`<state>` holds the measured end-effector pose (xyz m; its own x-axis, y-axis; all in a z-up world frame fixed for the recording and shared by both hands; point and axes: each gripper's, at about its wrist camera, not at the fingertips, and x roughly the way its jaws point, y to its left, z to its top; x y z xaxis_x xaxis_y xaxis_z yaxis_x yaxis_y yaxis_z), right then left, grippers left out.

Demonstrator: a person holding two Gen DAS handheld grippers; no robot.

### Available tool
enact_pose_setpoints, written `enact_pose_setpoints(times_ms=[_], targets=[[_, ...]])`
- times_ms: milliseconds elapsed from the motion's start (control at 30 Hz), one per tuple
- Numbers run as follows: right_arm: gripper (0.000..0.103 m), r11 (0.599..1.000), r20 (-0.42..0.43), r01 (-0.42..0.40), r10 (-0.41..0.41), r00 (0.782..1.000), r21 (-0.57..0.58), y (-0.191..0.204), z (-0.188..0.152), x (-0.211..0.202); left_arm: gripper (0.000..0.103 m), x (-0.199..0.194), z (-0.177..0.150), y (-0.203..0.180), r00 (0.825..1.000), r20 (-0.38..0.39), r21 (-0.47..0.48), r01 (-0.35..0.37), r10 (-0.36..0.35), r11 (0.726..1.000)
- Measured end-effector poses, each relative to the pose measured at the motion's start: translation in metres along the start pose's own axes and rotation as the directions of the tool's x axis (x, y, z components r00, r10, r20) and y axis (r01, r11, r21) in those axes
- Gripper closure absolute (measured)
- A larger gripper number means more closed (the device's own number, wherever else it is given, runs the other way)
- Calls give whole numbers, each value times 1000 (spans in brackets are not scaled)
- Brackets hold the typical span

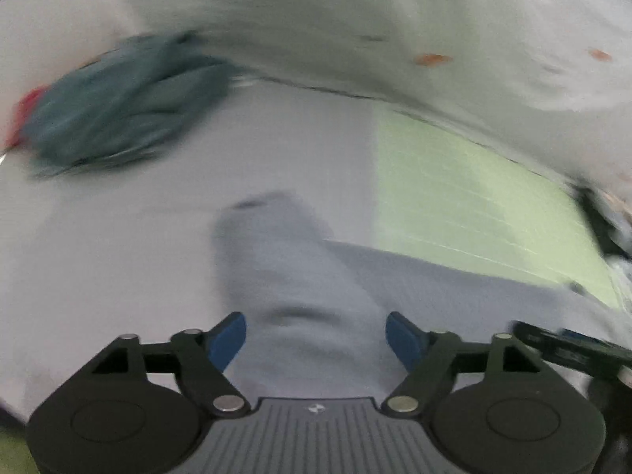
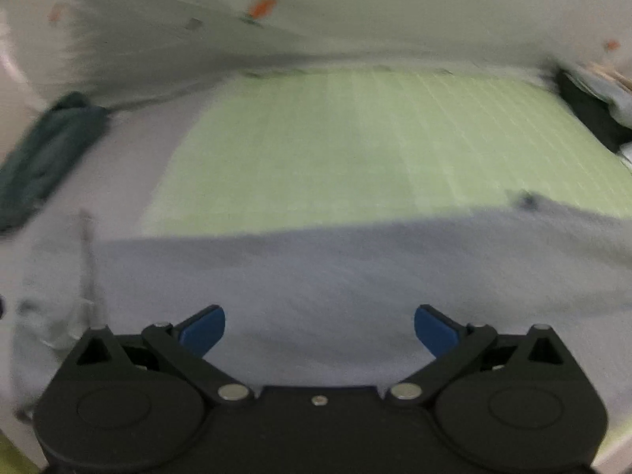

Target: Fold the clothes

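Both hand-held grippers spread wide above a pale grey-blue garment; both views blurred.

The left hand-held gripper (image 1: 316, 339) stands with jaws wide, nothing between its blue pads. The right hand-held gripper (image 2: 320, 333) is likewise wide and empty. The pale grey-blue garment (image 2: 316, 276) lies spread below both, partly covering a green gridded mat (image 2: 375, 138). A dark teal garment (image 1: 118, 98) lies bunched well apart at left.
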<state>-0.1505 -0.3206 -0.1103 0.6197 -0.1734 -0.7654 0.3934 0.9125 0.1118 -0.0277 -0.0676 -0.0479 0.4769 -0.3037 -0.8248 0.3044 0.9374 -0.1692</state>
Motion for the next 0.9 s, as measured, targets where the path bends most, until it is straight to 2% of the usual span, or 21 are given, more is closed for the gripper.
enact_pose_setpoints(times_ms=[67, 133, 167, 300, 367, 433, 500, 533, 567, 633, 800, 900], targets=[[0, 998, 5, -68, 68, 998, 0, 21, 4, 6, 23, 13, 3, 16, 995, -46, -19, -90, 89, 996], [0, 989, -7, -149, 149, 989, -3, 42, 7, 16, 23, 27, 2, 27, 989, -85, -28, -128, 125, 991], [1, 982, -16, -187, 187, 982, -8, 54, 8, 20, 23, 32, 2, 31, 988, -103, -36, -121, 117, 992], [13, 956, -77, -285, 280, 957, -68, 92, 8, 36, 23, 43, 8, 33, 987, -136, -19, -94, 90, 995], [36, 941, -115, -327, 317, 941, -81, 102, 5, 45, 23, 48, 12, 30, 985, -142, 15, -97, 98, 995], [48, 936, -143, -343, 330, 933, -79, 105, 2, 50, 23, 50, 15, 29, 986, -140, 35, -89, 93, 995], [55, 933, -162, -349, 334, 929, -81, 104, -2, 51, 23, 51, 15, 29, 987, -136, 49, -82, 88, 995], [64, 932, -169, -355, 339, 925, -77, 104, -3, 51, 23, 51, 15, 29, 987, -135, 57, -80, 87, 995], [80, 929, -176, -365, 349, 921, -67, 102, -5, 51, 23, 51, 15, 29, 987, -134, 62, -78, 85, 995], [97, 926, -175, -375, 361, 916, -50, 100, -11, 49, 23, 51, 15, 27, 988, -133, 68, -74, 82, 995], [98, 932, -79, -358, 353, 932, -62, 89, -13, 20, 23, 46, 14, 20, 990, -110, 95, -77, 87, 992], [98, 961, -69, -270, 265, 962, -65, 70, -21, -1, 23, 48, 12, 11, 990, -118, 130, -58, 74, 990]])
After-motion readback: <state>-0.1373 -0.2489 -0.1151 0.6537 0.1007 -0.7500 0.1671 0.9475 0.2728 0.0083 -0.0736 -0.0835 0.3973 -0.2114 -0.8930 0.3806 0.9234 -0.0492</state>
